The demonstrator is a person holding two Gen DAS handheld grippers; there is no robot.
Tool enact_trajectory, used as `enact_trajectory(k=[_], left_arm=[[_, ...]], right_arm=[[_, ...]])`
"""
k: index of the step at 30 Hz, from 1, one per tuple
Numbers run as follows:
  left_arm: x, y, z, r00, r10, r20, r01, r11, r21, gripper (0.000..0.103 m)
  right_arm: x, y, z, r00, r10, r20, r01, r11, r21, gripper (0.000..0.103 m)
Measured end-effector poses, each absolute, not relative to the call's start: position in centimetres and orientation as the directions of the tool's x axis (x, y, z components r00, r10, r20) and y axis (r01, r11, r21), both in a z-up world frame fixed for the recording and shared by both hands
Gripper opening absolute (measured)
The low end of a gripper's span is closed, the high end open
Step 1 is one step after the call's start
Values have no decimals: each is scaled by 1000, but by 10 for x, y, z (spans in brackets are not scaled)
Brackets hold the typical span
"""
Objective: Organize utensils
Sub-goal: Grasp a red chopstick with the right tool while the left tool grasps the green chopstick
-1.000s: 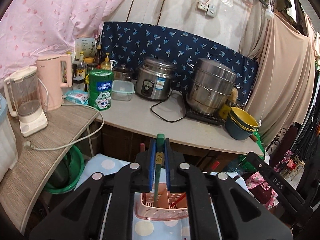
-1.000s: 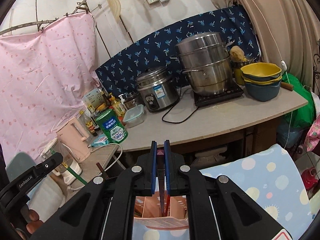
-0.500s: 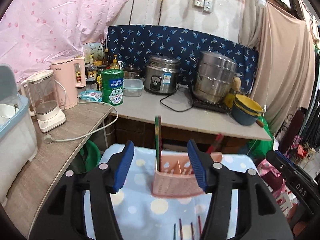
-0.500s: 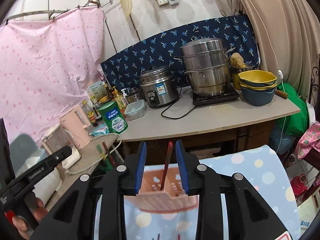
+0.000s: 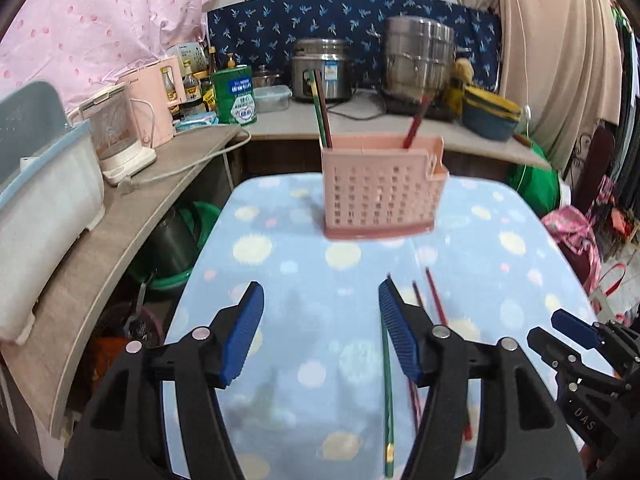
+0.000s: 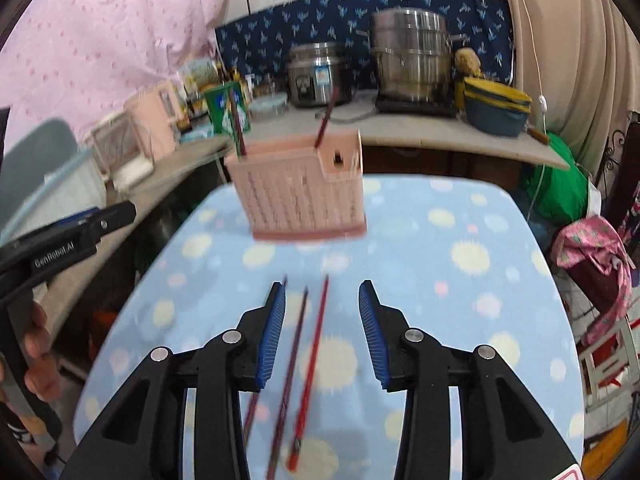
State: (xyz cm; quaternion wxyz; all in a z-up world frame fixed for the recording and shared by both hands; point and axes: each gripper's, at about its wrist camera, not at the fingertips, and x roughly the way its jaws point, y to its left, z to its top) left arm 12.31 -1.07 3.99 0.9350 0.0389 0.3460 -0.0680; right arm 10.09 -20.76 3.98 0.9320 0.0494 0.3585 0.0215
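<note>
Left gripper jaws just opening, gripping nothing; right gripper likewise, red chopstick lying loose between them.

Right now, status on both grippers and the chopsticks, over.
Left gripper and right gripper open, jaws just widened, nothing gripped. Pink holder has three chopsticks standing inside. Loose chopsticks flat on the dotted cloth. Nothing blocks them.

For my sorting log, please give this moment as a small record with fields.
holder: pink perforated plastic utensil holder, upright on blue dotted cloth
in holder: green chopstick at left, red chopstick at right
loose on cloth: green chopstick, red chopsticks
left gripper: open, empty
right gripper: open, above red chopsticks
</note>
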Motion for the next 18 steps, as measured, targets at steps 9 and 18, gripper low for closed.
enact_trajectory(k=[9,18], left_arm=[[70,-22,-26,682,-70,-728,174,982,68,57],[45,-26,-68,631,-57,-774,183,980,77,57]], right_arm=[[49,-191,-33,635,52,-770,3,998,69,38],[36,-180,-66,588,57,-807,-2,998,68,38]])
